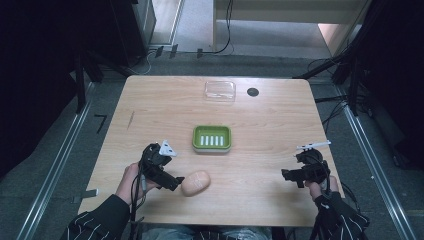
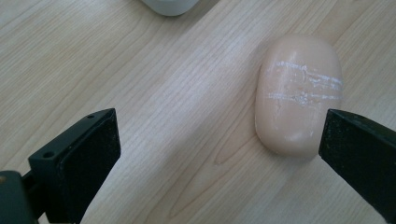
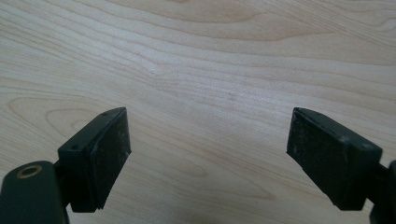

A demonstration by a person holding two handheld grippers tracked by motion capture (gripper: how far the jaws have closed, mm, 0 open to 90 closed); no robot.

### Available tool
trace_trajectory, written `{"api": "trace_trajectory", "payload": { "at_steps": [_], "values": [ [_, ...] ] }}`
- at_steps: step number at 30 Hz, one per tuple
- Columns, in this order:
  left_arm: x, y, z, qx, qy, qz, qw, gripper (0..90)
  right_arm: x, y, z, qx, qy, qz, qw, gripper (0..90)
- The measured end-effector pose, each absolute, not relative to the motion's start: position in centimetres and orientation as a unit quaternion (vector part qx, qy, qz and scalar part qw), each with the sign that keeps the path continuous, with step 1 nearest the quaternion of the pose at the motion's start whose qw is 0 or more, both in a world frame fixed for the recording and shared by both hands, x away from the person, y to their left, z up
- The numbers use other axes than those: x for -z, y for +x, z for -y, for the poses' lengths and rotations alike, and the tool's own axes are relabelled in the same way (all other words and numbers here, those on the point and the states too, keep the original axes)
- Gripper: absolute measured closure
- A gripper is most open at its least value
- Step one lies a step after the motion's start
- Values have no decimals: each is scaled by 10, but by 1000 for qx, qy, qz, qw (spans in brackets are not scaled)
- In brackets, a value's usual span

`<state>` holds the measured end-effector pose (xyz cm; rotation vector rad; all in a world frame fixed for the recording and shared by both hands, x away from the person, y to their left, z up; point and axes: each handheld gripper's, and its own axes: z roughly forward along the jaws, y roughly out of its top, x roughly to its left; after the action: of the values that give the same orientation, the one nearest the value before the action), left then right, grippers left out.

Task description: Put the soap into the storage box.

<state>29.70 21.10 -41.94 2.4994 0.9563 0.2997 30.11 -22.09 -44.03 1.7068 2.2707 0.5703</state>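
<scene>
A pale peach bar of soap (image 1: 195, 183) lies on the wooden table near its front edge. In the left gripper view the soap (image 2: 298, 93) shows white scratch lines and sits just ahead of the right jaw. My left gripper (image 1: 173, 182) is open, right beside the soap's left end, with bare wood between its jaws (image 2: 219, 154). A green soap dish (image 1: 212, 138) with white ribs stands in the middle of the table. My right gripper (image 1: 286, 174) is open at the front right over bare wood (image 3: 208, 154).
A clear plastic lid or box (image 1: 220, 90) rests near the far edge, with a dark round hole (image 1: 253, 92) beside it. A white object's edge (image 2: 169, 5) peeks in at the top of the left gripper view. Cables trail on the floor beyond the table.
</scene>
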Motion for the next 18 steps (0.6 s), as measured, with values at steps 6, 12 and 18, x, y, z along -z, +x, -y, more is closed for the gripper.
{"api": "trace_trajectory", "payload": {
  "at_steps": [6,12,18],
  "values": [
    [422,302,-201,-106,910,-336,220,0,441,302,221,-196,584,-778,121,141],
    [425,306,-189,-97,916,-324,215,0,441,302,221,-195,583,-779,121,141],
    [427,306,-181,-90,922,-313,209,0,441,301,221,-196,582,-779,122,141]
  ]
}}
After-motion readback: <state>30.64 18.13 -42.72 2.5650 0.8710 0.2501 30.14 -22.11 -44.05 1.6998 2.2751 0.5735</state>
